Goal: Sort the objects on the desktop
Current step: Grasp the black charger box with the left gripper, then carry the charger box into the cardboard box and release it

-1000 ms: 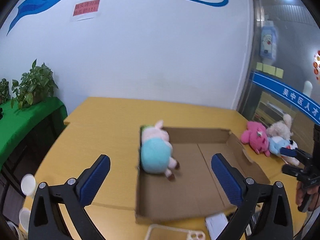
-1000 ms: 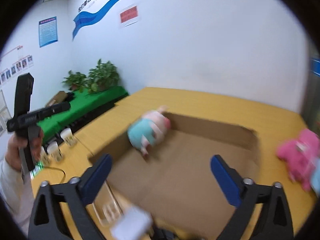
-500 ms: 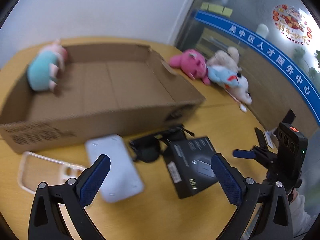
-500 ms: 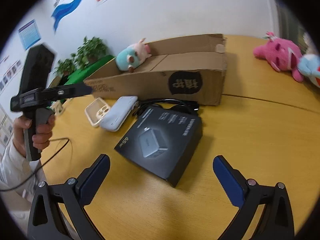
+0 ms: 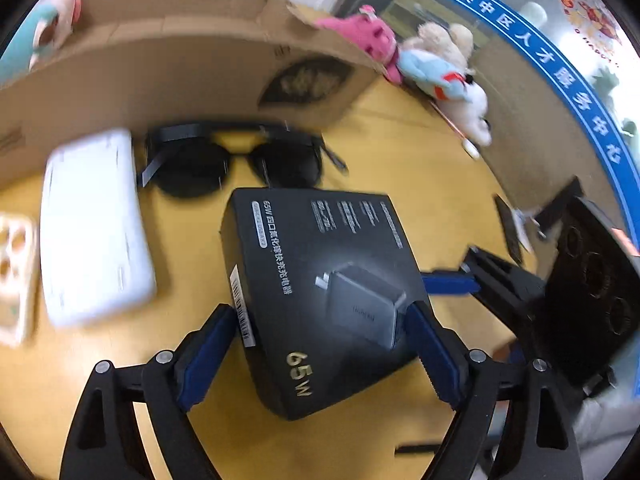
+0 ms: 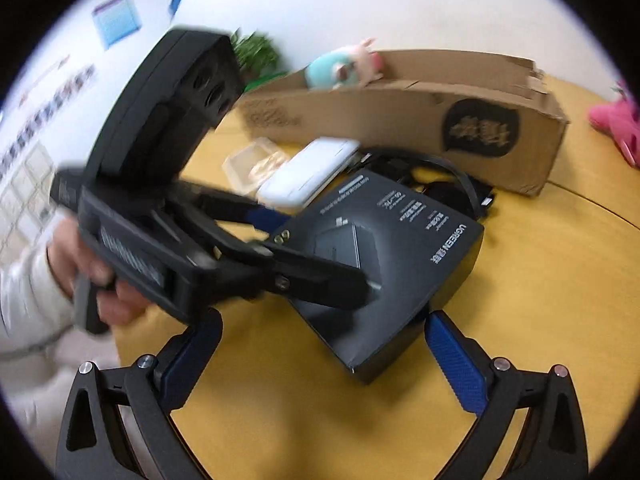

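Observation:
A black charger box (image 5: pixel 324 292) marked 65W lies on the yellow table (image 5: pixel 200 216). My left gripper (image 5: pixel 320 340) is open with its blue pads on either side of the box's near corner. It also shows in the right wrist view (image 6: pixel 304 248), reaching over the box (image 6: pixel 400 248). My right gripper (image 6: pixel 320 356) is open just short of the box's other corner. Black sunglasses (image 5: pixel 236 164), a white power bank (image 5: pixel 94 224) and a clear phone case (image 5: pixel 14 268) lie beside the box.
A shallow cardboard box (image 5: pixel 168 52) stands behind the items, with a teal and pink plush (image 6: pixel 340 68) in its far corner. Pink, beige and blue plush toys (image 5: pixel 420 56) lie on the table to the right.
Both grippers have dropped from above the cardboard box to the black charger box. The left one now straddles its corner, and the right one has closed in from the other side.

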A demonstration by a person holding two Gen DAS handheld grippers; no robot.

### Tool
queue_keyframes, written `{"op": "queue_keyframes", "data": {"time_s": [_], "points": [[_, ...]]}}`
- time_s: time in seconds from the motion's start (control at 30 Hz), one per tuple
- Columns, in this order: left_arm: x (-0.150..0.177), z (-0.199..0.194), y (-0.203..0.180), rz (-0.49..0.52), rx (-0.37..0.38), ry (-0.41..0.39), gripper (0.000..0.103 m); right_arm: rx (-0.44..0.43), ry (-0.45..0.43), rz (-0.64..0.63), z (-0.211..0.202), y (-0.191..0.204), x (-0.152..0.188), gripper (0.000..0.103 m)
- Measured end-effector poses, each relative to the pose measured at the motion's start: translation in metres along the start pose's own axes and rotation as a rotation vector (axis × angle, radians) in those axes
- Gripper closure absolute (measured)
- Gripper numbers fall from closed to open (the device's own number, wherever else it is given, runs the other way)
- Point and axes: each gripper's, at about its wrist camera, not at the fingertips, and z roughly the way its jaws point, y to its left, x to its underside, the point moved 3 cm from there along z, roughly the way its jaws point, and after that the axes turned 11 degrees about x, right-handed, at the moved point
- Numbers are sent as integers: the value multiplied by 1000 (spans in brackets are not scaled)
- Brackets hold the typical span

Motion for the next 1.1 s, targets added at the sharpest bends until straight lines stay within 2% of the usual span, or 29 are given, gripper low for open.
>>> {"op": "queue_keyframes", "data": {"time_s": [0.03, 0.13, 0.2, 0.23, 0.3, 0.4, 0.47, 0.57, 0.67, 0.77, 0.9, 1.0, 1.1], "points": [[7, -3, 0, -1, 1, 4, 17, 1, 5, -12, -3, 2, 5, 2], [13, -11, 5, -14, -25, -13, 16, 75, 15, -21, -3, 0, 10, 2], [8, -11, 12, -33, -2, -34, 16, 118, 41, -19, 8, -5, 6, 2], [5, -10, 13, -37, 6, -45, 16, 149, 56, -18, 14, -5, 3, 4], [1, -7, 13, -31, 28, -39, 21, 133, 62, -19, 24, -1, -2, 14], [2, -12, 12, -27, -35, -63, 24, 199, 58, -41, 27, 12, -9, 18], [4, -29, 7, -23, -34, -114, 27, 233, 42, -63, 21, 20, -13, 21], [-6, -63, -8, -4, -30, -204, 28, 244, -34, -70, -3, 29, -33, 21], [-35, -109, -31, 90, -80, -302, 28, 266, -125, -100, -30, 36, -75, 21], [-72, -159, -48, 178, -126, -400, 28, 294, -236, -151, -55, 42, -133, 21], [-129, -228, -62, 264, -132, -532, 28, 339, -401, -233, -89, 47, -216, 21], [-169, -263, -76, 329, -202, -604, 28, 349, -477, -286, -105, 49, -269, 21], [-203, -288, -85, 382, -279, -654, 28, 352, -511, -343, -112, 47, -318, 21]]}}
